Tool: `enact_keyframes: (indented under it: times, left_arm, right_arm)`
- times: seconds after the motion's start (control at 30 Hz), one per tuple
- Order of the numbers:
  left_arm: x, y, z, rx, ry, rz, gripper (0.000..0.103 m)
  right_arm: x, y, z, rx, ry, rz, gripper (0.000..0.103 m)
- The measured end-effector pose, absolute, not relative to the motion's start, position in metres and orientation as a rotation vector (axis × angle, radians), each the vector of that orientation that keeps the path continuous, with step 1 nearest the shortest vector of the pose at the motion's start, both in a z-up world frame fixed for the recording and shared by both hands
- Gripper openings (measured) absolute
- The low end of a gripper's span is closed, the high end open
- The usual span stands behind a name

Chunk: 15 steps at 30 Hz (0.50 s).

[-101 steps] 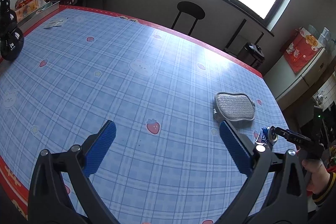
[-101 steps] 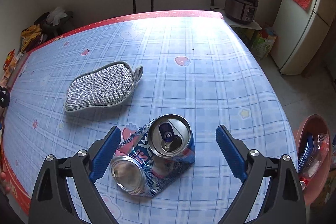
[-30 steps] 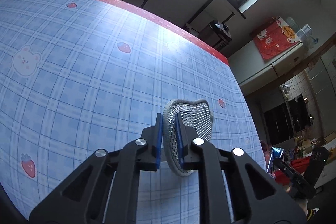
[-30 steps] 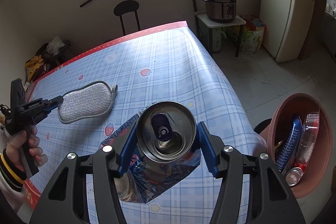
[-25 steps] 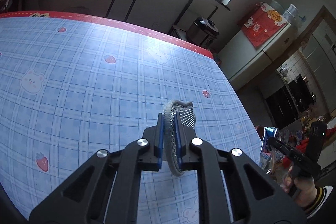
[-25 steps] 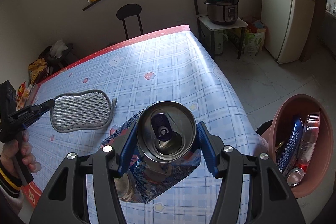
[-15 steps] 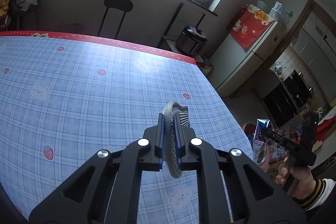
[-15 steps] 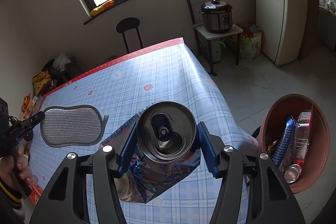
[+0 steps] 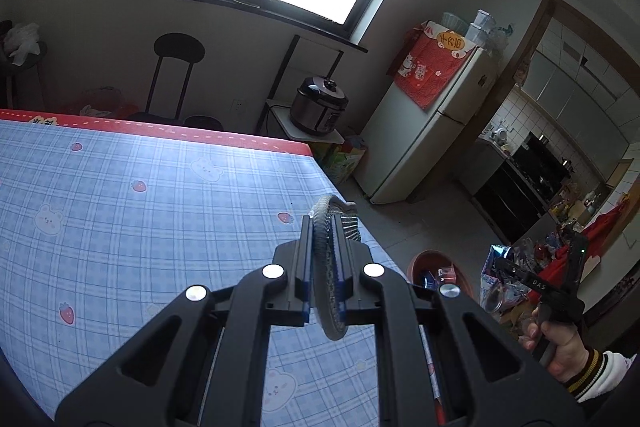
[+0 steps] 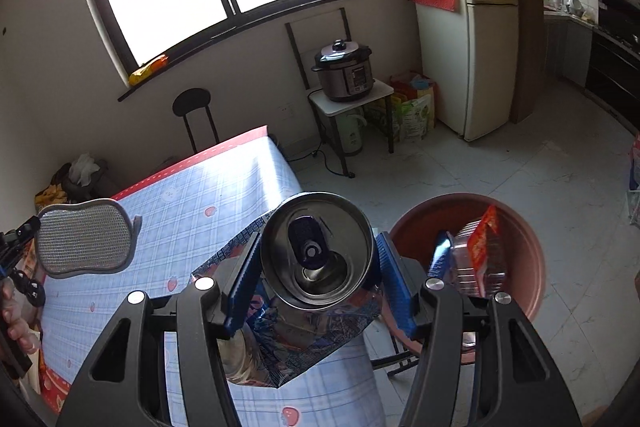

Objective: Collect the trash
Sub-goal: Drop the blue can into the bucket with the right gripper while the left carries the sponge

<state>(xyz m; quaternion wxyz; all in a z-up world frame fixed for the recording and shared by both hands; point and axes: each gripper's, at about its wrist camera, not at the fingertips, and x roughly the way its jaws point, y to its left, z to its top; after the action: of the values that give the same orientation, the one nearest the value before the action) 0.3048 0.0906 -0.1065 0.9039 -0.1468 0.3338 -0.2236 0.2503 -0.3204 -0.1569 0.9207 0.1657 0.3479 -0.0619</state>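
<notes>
Both grippers have risen off the table and swung toward the floor bin since the earlier frames. Left gripper (image 9: 323,263), clamped edge-on upon the grey mesh scouring pad (image 10: 84,237), holds it in the air above the blue checked tablecloth (image 9: 120,211) near the table's right edge. Right gripper (image 10: 316,277), its blue pads pressed on the open drink can (image 10: 316,251) with a crumpled foil wrapper (image 10: 304,343) beneath, hangs past the table edge, just beside the reddish-brown bin (image 10: 528,267) holding other litter.

One can (image 10: 316,251), one scouring pad (image 10: 82,237), one bin (image 10: 532,259), two stools (image 9: 178,47).
</notes>
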Motion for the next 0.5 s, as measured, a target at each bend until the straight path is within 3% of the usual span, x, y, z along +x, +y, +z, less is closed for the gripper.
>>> enact_keyframes:
  times: [0.5]
  left_arm:
    - [0.288,-0.008,-0.072,-0.301,0.623,-0.576,0.012]
  right_arm:
    - [0.24,-0.46,-0.138,0.246,0.74,-0.287,0.056]
